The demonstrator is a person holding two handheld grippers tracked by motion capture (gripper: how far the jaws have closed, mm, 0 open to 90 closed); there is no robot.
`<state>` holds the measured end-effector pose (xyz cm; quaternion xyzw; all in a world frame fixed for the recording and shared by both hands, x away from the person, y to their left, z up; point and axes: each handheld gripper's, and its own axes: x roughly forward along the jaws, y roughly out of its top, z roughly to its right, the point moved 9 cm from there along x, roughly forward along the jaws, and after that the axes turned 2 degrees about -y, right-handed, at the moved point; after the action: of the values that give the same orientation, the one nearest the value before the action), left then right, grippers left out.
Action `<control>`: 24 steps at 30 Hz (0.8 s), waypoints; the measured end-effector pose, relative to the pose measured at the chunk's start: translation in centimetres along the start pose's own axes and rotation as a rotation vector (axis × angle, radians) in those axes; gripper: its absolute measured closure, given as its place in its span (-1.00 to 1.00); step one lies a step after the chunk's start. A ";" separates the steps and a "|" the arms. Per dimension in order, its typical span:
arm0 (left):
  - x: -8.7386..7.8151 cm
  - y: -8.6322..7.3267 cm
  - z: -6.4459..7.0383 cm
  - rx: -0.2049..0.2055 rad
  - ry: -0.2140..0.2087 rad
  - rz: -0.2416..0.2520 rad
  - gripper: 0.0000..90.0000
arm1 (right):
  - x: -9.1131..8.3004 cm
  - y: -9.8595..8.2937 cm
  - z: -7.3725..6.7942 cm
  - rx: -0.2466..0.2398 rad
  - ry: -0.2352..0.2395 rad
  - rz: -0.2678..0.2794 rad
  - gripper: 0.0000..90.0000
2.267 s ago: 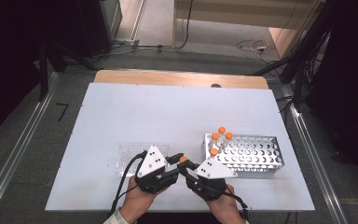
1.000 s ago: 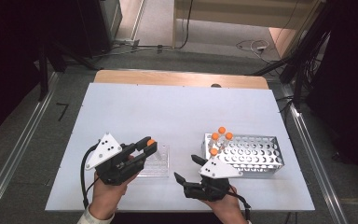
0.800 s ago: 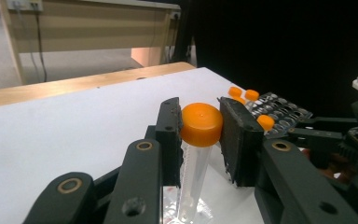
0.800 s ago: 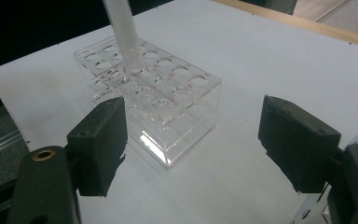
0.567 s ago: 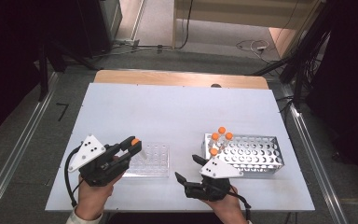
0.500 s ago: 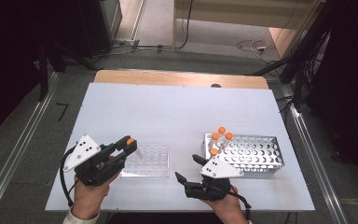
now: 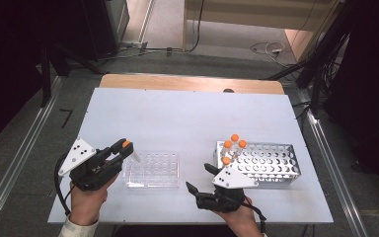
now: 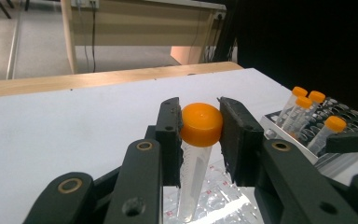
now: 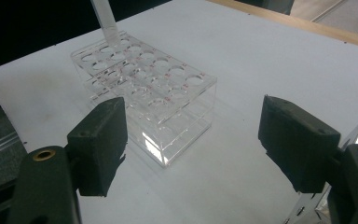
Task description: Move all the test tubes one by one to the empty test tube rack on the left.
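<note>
Two racks share our table: a clear plastic rack on our left and a metal rack on our right, where four orange-capped tubes stand tilted in the holes at its left end. Our left gripper is clamped on one more tube, its jaws pressing the orange cap from both sides so the clear body hangs free below; holding it by the cap leaves the tip free to go into a hole. We judge it is being lined up over the far left corner of the clear rack, where the right gripper view shows its tip just above or at the holes; we cannot tell whether it has entered one. Our right gripper waits near the metal rack, jaws spread wide and holding nothing. Cap and upper body are cut off in that view
</note>
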<state>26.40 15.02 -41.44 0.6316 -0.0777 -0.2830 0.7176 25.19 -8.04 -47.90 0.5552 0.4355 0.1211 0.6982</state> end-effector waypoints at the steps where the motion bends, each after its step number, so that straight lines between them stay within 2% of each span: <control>1: 0.0 0.0 -0.2 -0.001 0.002 0.000 0.56 | 0.0 0.0 0.0 0.000 0.001 -0.001 -0.50; 10: -0.3 0.3 -1.5 -0.008 0.044 0.018 0.56 | 0.1 -0.1 -0.1 0.001 -0.001 -0.004 -0.50; 17: 0.1 0.2 -2.1 0.010 0.080 0.013 0.56 | 0.1 -0.1 -0.1 0.002 -0.001 -0.005 -0.50; 24: 0.6 -0.3 -2.2 0.037 0.104 -0.001 0.56 | 0.1 -0.1 -0.1 0.001 -0.001 -0.005 -0.50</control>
<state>27.87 16.61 -42.31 0.6585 -0.0449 -0.2487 0.7088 25.17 -7.97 -48.00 0.5548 0.4364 0.1187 0.6983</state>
